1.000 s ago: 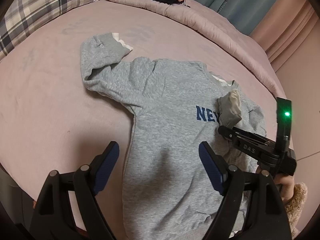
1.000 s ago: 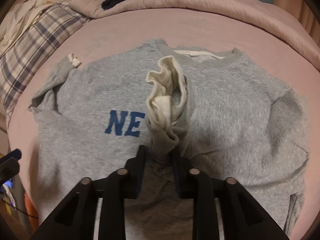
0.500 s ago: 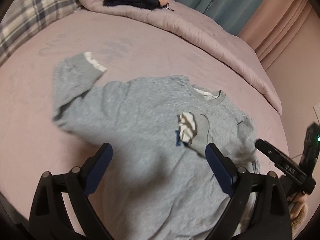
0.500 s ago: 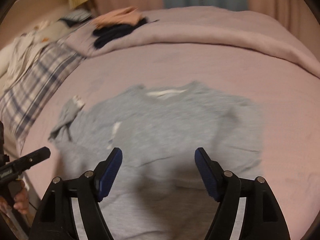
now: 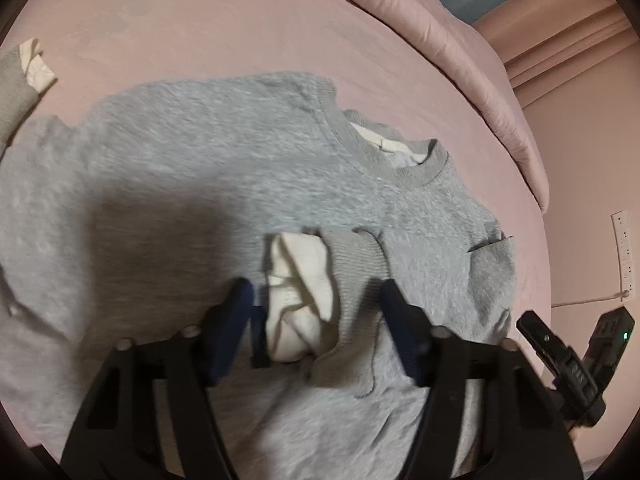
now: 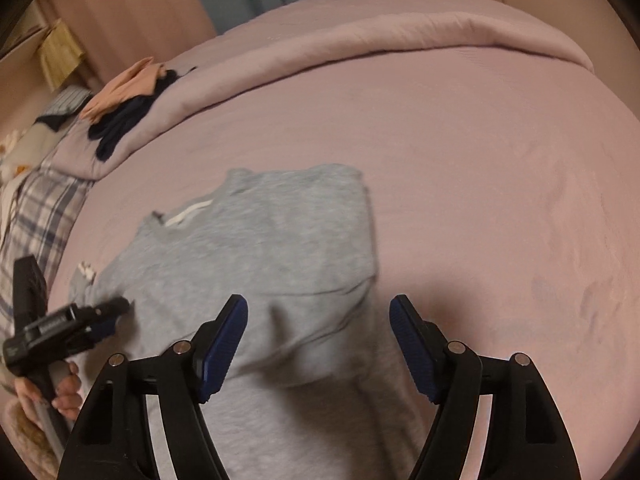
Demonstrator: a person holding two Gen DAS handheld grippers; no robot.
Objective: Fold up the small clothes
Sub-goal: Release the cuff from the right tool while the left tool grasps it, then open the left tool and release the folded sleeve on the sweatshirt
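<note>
A small grey sweatshirt [image 5: 200,180] lies front up on the pink bed sheet [image 5: 200,20], its collar [image 5: 416,164] toward the far right. One sleeve is folded across the chest, and its cuff [image 5: 352,264] with cream lining sits between the fingers of my left gripper [image 5: 316,300]. The jaws are closing around the cuff, with a thin gap still on the left side. The other sleeve cuff [image 5: 16,80] lies out at the far left. My right gripper [image 6: 318,320] hovers open and empty over the sweatshirt [image 6: 280,240] near its edge.
A rolled pink duvet [image 6: 400,32] runs along the far side of the bed. A pile of dark and peach clothes [image 6: 124,108] rests on it, with a plaid pillow [image 6: 36,208] at the left. A wall socket [image 5: 624,256] is at the right.
The right gripper let go of the folded sleeve cuff, opened and drew back toward the sweatshirt's side. The left gripper moved over the cuff and narrowed its jaws around it.
</note>
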